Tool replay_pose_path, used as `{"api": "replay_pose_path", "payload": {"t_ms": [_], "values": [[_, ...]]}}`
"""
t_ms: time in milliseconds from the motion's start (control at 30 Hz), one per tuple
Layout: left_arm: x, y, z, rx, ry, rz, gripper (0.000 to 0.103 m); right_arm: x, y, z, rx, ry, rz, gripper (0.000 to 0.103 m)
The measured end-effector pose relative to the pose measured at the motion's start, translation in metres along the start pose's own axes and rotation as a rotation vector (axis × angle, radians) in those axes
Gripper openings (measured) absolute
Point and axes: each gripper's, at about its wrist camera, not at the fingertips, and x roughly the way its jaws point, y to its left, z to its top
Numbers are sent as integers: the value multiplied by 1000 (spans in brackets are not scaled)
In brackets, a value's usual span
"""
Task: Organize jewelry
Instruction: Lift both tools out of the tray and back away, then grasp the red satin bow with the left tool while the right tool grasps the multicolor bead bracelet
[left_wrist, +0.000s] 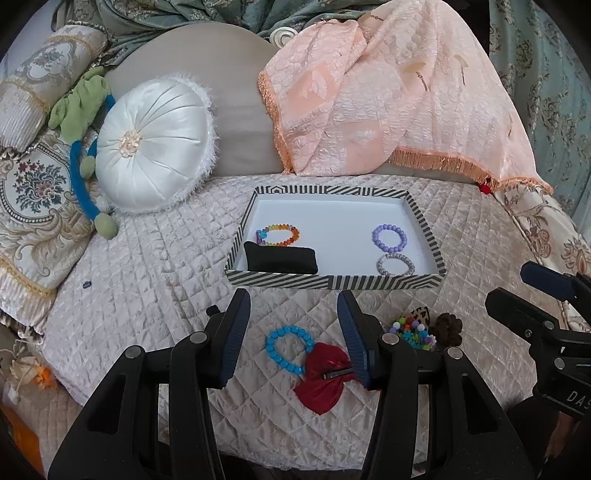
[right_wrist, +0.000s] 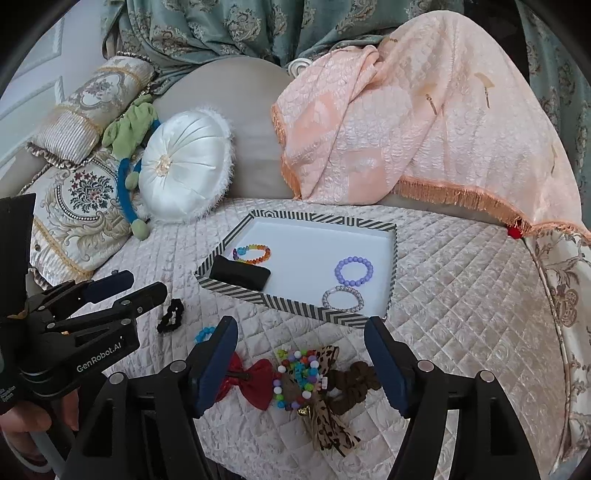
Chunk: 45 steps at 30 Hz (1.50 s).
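Tray (left_wrist: 334, 282) showing black-and-white stripes outside, white inside. In it: rainbow bracelet (left_wrist: 277, 235), lilac bracelet (left_wrist: 389, 238), silvery bracelet (left_wrist: 395, 264), black pad (left_wrist: 280, 257). On pale pink quilted cover (left_wrist: 147, 266): blue bracelet (left_wrist: 285, 349), red bow (left_wrist: 325, 380), multicolour beads (right_wrist: 297, 373), leopard-print bow (right_wrist: 328, 424), brown scrunchie (right_wrist: 354, 382), black scrunchie (right_wrist: 170, 315). Round cushion (left_wrist: 155, 146) looking white satin; throw (left_wrist: 388, 110) peach with orange fringe.

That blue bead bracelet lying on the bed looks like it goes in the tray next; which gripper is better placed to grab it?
Probably the left gripper: the blue bead bracelet lies between its open fingers. The right gripper hovers over the red bow.
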Motion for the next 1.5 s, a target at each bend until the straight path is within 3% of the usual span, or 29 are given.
{"api": "replay_pose_path", "payload": {"t_ms": [500,700,800,1067,1267,1400,1500], "values": [[-7,0,-7,-11,7,-11,49,-8,5,-9,-4,1,6,69],[1,16,-7,-90,78,-100,49,-10,-1,-12,8,8,-1,69],[7,21,-10,-112,107,-110,49,-7,-7,-15,21,20,-2,70],[22,16,-23,-89,167,-172,55,2,-28,-28,65,66,-7,70],[42,0,-37,-20,236,-253,61,13,-41,-36,78,104,-9,70],[56,-9,-45,36,266,-262,62,26,-40,-42,55,135,14,70],[68,-13,-50,65,290,-270,62,38,-34,-44,27,156,31,63]]}}
